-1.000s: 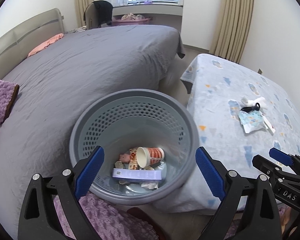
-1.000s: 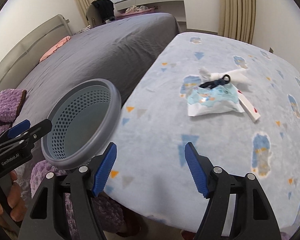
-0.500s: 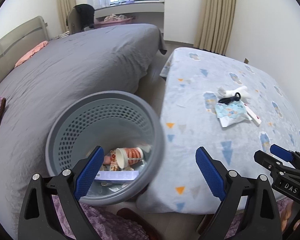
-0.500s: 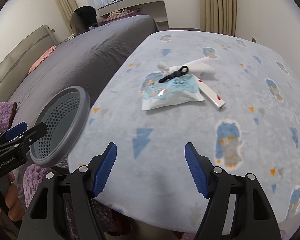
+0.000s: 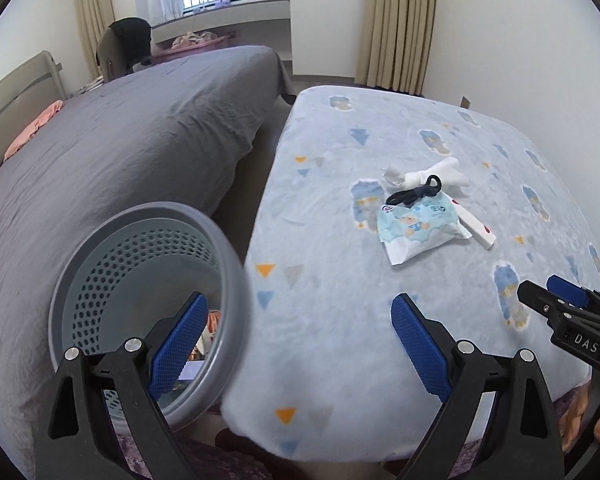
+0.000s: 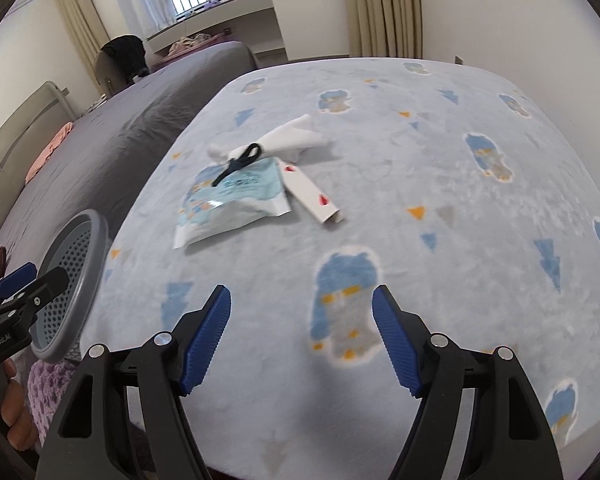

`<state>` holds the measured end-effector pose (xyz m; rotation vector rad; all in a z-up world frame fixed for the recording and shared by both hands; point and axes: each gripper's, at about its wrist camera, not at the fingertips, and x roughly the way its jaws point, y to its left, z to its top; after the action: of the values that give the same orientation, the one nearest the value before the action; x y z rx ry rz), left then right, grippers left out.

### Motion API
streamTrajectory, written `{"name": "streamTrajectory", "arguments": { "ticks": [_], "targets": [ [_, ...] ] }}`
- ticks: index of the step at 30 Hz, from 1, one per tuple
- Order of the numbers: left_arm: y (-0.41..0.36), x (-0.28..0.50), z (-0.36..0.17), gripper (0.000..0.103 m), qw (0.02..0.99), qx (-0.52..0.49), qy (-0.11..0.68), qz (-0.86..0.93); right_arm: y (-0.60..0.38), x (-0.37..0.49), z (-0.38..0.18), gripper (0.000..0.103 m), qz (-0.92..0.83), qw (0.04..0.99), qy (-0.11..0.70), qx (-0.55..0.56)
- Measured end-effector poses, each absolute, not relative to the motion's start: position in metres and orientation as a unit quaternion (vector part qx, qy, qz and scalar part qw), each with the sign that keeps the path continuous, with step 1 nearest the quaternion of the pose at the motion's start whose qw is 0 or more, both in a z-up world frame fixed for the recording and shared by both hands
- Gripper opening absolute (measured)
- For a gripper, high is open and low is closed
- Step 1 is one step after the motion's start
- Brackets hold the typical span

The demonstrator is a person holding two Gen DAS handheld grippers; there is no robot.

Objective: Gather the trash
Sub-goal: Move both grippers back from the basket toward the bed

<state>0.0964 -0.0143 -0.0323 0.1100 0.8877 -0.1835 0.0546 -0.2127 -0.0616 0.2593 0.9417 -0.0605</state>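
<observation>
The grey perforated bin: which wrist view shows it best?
Left wrist view: the bin sits close, rim, holes and some contents visible behind the left tool. The right wrist view catches only part of it at the left edge.

Fleecy, matt blanket (image 6: 440, 184) with a soft nap. On it, a glossy plastic packet (image 6: 236, 200), a smooth card box (image 6: 312, 196), crumpled white tissue (image 6: 296, 136). Perforated matt plastic basket (image 5: 140, 264). Grey sheet (image 5: 140, 140): creased woven cloth. Ribbed blue pads (image 6: 392, 340).

"DAS" on right tongs (image 5: 568, 308); "GenRobot.AI" on left tongs (image 6: 24, 284)
</observation>
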Motion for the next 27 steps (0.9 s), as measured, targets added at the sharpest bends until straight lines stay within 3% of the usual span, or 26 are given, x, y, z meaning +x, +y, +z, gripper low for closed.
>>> {"name": "streamTrajectory", "arguments": {
  "ticks": [27],
  "targets": [
    [-0.075, 0.151, -0.049, 0.091, 0.893, 0.066, 0.432, -0.109, -0.244, 0.142, -0.084, 0.070, -0.028, 0.884, 0.463, 0.060]
  ]
}}
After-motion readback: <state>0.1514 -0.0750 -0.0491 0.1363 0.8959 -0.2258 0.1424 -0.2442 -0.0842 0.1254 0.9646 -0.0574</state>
